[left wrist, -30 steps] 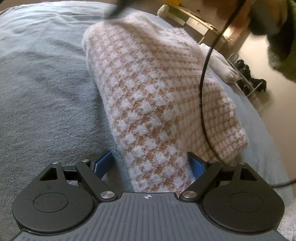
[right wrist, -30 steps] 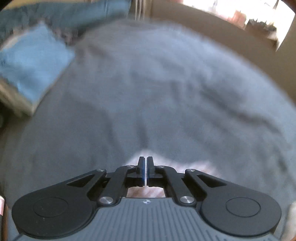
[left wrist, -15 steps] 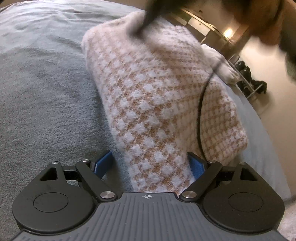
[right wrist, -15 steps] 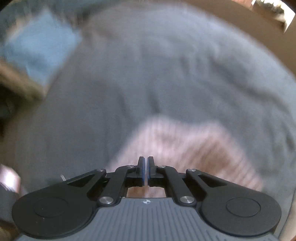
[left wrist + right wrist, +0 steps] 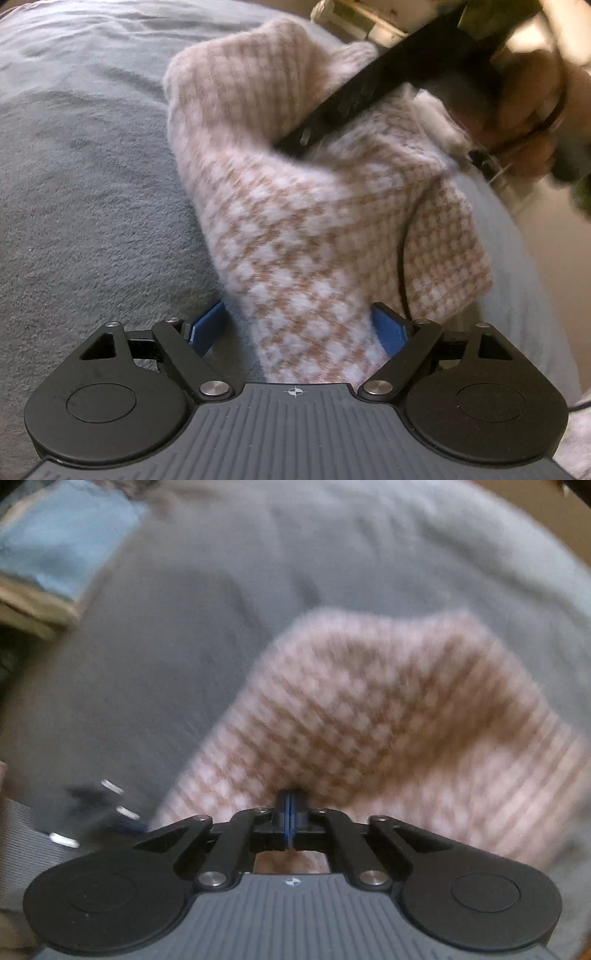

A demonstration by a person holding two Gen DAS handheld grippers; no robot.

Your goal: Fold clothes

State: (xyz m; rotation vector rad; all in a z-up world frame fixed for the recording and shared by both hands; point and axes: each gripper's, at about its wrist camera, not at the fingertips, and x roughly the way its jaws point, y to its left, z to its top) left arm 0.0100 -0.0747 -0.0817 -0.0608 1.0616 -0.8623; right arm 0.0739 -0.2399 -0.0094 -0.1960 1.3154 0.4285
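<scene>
A pink and tan checked knit sweater [image 5: 314, 236] lies folded on a grey blanket [image 5: 81, 206]. My left gripper [image 5: 299, 325] is open, its blue pads on either side of the sweater's near end. My right gripper [image 5: 290, 816] is shut on the sweater's far edge and holds that edge lifted over the rest of the sweater [image 5: 388, 716]. In the left wrist view the right gripper shows as a black bar [image 5: 369, 88] pressed into the raised fold, with the person's hand [image 5: 524, 92] behind it.
A blue folded cloth [image 5: 62, 542] lies at the blanket's far left corner in the right wrist view. A black cable [image 5: 402, 266] runs over the sweater's right side. The left gripper's body [image 5: 99, 812] shows blurred at the lower left of the right wrist view.
My right gripper has carried the sweater's far edge toward the left gripper, raising a fold over the sweater. The left gripper has stayed open and still.
</scene>
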